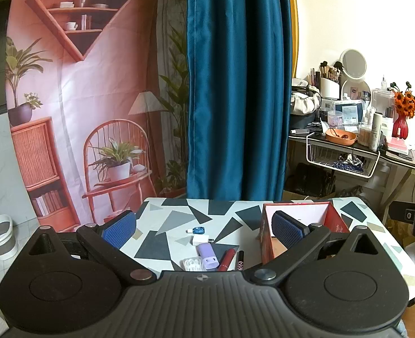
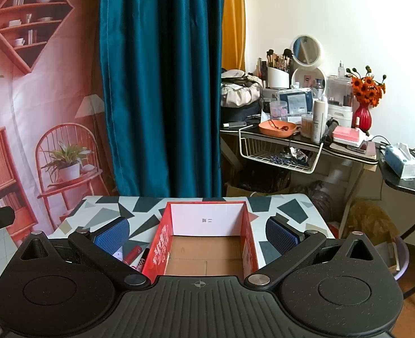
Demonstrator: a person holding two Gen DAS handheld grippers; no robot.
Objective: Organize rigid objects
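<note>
A small pile lies on the patterned table [image 1: 179,217]: a lilac case [image 1: 207,256], a red tube [image 1: 227,259], a black pen [image 1: 240,260], a clear packet [image 1: 192,264], a white adapter [image 1: 200,238] and a blue-capped vial [image 1: 196,229]. My left gripper [image 1: 204,231] hovers open above them, holding nothing. A red open box [image 2: 207,239] with a bare cardboard floor stands to their right. My right gripper [image 2: 199,236] is open, its fingers straddling the box. The red tube [image 2: 131,255] and pen [image 2: 143,257] show left of the box.
A blue curtain [image 1: 235,84] and a printed backdrop [image 1: 80,98] hang behind the table. A cluttered vanity desk [image 2: 306,140] with a wire basket stands at the right. A black side table [image 2: 404,180] holds tissues. A white bin [image 1: 0,236] sits on the floor, left.
</note>
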